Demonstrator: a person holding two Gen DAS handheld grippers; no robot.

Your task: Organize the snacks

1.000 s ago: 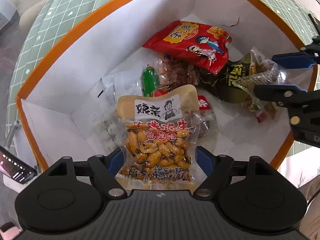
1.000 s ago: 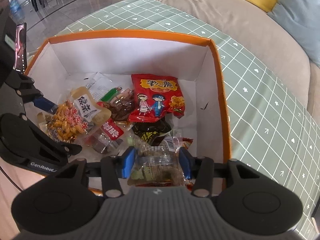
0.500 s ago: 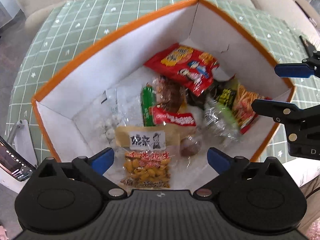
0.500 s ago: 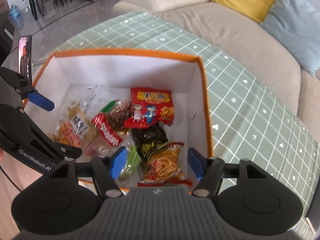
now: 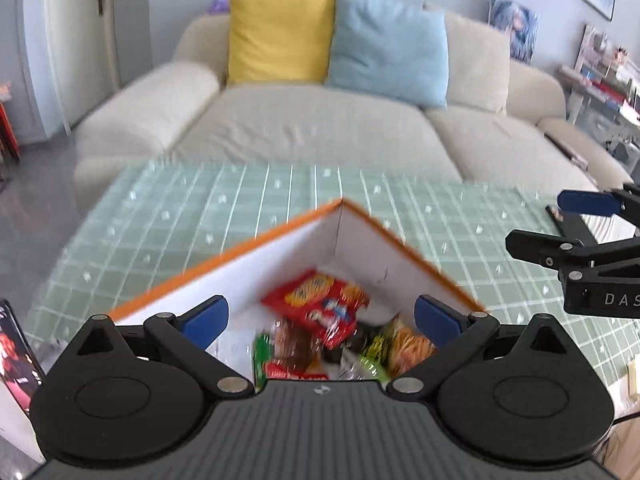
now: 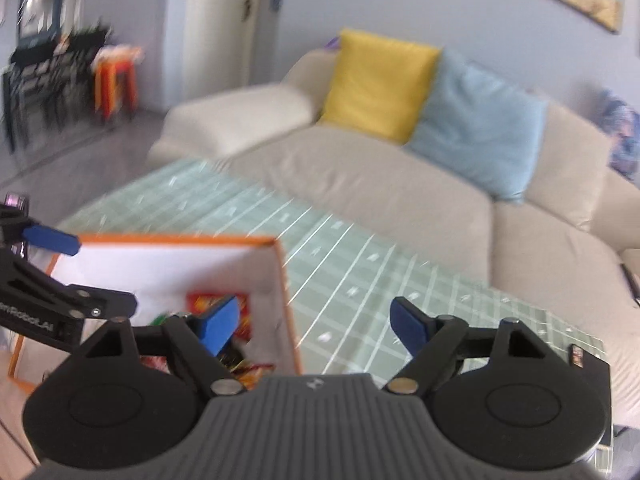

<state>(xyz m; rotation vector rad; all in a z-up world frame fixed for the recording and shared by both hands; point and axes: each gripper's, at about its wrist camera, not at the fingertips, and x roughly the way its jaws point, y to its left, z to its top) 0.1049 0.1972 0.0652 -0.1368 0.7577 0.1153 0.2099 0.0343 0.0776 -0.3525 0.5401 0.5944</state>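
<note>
The orange-rimmed white box [image 5: 256, 240] sits low in the left wrist view, on the green checked cloth. Inside lie a red packet [image 5: 316, 308], a green packet [image 5: 262, 356] and a yellow chip packet [image 5: 408, 348], all blurred. My left gripper [image 5: 320, 318] hovers above the box, open and empty. My right gripper [image 6: 314, 324] hangs over the box's right rim [image 6: 286, 300] with its jaws opening and nothing between them. Each gripper shows in the other's view: the right gripper [image 5: 560, 222] at the right, the left gripper [image 6: 80, 272] at the left.
A beige sofa [image 5: 320, 128] with a yellow cushion [image 5: 280, 36] and a light blue cushion [image 5: 388, 44] stands behind the table. The green cloth [image 6: 360, 272] spreads around the box. A phone [image 5: 16, 352] stands at the table's left edge.
The left gripper let go of the peanut packet and the right of its clear packet; both now lie in the box. Both grippers rose and tipped up, bringing the sofa into view.
</note>
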